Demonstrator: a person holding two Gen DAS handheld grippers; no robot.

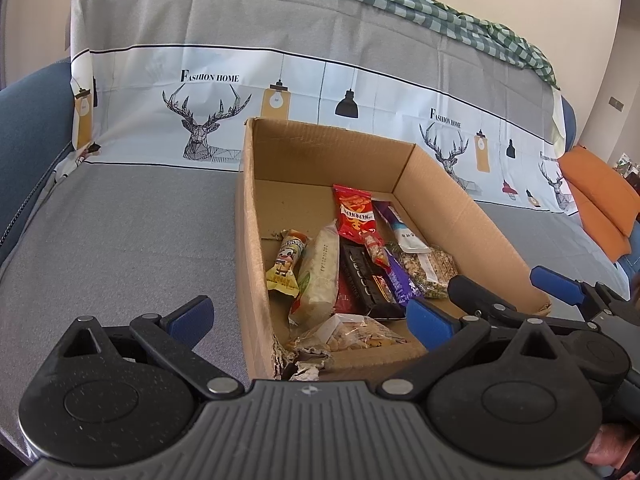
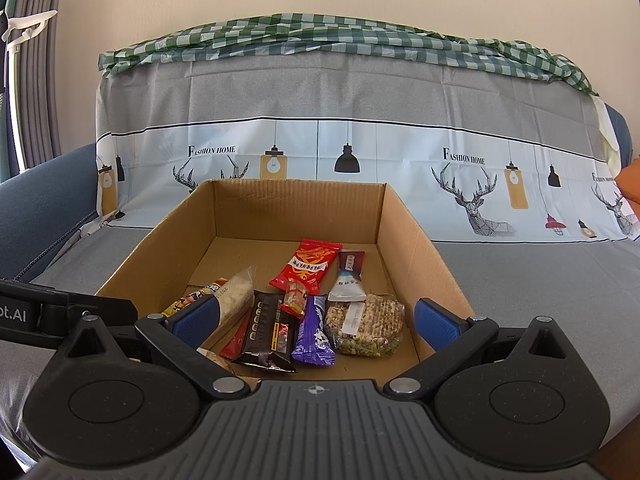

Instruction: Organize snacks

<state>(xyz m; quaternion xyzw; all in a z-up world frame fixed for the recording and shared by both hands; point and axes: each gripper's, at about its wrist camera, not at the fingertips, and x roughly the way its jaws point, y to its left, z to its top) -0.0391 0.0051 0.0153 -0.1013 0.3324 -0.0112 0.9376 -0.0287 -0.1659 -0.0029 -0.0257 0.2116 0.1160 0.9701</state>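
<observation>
The right gripper (image 2: 316, 320) hung wide open over the near edge of the cardboard box (image 2: 416, 248). Inside, near that edge, lay a black bar (image 2: 268, 332), a purple wrapper (image 2: 314, 336) and a grain cake (image 2: 366, 324); a red packet (image 2: 306, 266) sat farther back.

One cardboard box (image 2: 416, 248) holds roughly nine snack packets (image 2: 306, 266). Two hand-held grippers show. One orange cushion (image 1: 600, 196) lies aside.

The left gripper (image 1: 310, 318) is wide open and holds nothing. The right gripper (image 2: 318, 318) is also wide open and empty. Both are level and point forward, side by side.
</observation>
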